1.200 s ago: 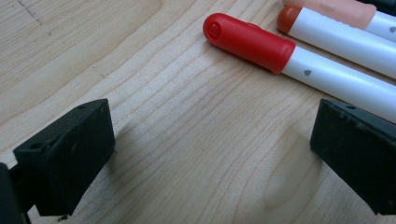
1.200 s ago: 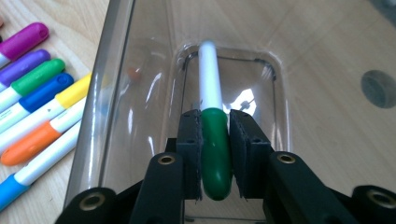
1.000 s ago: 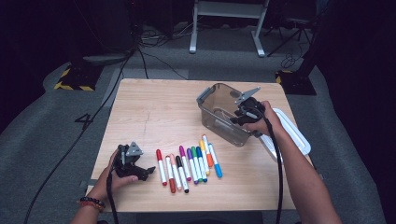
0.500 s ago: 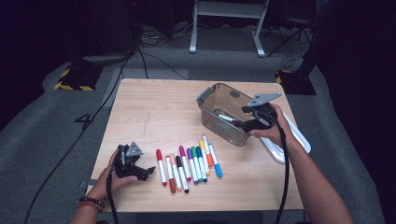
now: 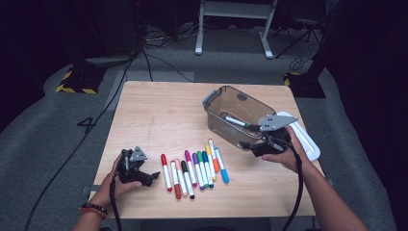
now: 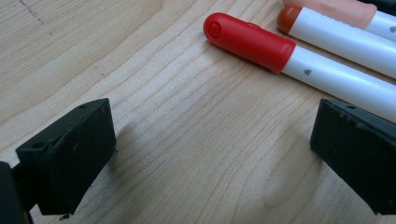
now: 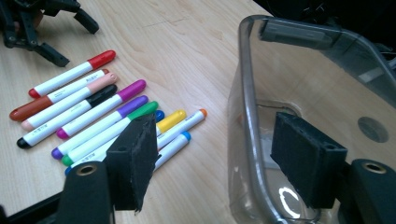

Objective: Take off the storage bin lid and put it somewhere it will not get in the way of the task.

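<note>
Ten markers [image 5: 193, 169] lie side by side in a row on the bench [image 5: 159, 115], near its front edge, and one more marker [image 5: 235, 121] already lies inside the clear bin [image 5: 235, 115] to the right of the row. They look light, stiff plastic tubes, round and smooth, so they will likely roll or squirt out of a slack pinch. The best hold is across the barrel near the middle, pads square to it, so the marker hangs level and does not tip. Since they lie touching, picking from an end of the row gives the pads room.

The left tongs [image 5: 144, 177] rest open on the bench just left of the row, the red-capped marker [image 6: 299, 60] just ahead of them, nothing between the pads. The right tongs [image 7: 219, 163] have just been opening and now stand wide and empty astride the bin's near wall, one pad inside, one outside, not pressing it.
</note>
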Motion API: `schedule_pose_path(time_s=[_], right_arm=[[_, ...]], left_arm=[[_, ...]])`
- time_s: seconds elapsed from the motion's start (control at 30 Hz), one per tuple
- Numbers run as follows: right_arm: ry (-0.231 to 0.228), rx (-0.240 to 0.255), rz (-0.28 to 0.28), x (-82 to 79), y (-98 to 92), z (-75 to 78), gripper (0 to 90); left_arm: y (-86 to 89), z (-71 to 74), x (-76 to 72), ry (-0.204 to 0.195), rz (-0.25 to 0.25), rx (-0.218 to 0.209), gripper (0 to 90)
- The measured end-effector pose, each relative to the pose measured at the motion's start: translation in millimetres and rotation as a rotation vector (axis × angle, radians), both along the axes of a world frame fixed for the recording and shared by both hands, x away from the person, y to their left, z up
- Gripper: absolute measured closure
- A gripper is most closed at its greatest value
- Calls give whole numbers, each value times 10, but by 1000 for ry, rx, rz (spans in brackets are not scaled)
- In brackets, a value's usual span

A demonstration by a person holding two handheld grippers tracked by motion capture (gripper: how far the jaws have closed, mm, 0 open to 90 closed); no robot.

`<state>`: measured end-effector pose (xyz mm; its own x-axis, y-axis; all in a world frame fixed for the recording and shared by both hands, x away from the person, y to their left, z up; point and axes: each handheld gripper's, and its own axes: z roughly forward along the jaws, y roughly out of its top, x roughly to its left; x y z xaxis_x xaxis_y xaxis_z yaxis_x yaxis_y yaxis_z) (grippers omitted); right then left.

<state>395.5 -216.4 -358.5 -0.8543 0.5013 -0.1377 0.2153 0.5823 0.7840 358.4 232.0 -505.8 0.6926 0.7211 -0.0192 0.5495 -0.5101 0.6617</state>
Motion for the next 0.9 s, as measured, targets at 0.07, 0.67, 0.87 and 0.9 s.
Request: schedule_pose_path(time_s=[0.07, 0.67, 0.87, 0.9], right_arm=[[0, -1, 4, -25, 2, -23, 322], [29, 12, 52, -320, 196, -576, 335], [76, -16, 59, -298, 315, -856, 333], [86, -23, 57, -292, 337, -906, 332]], left_arm=[[0, 0, 0, 0, -1, 0, 4], [1, 1, -1, -2, 1, 3, 5], [2, 1, -1, -4, 1, 4, 5], [1, 1, -1, -3, 1, 3, 5]])
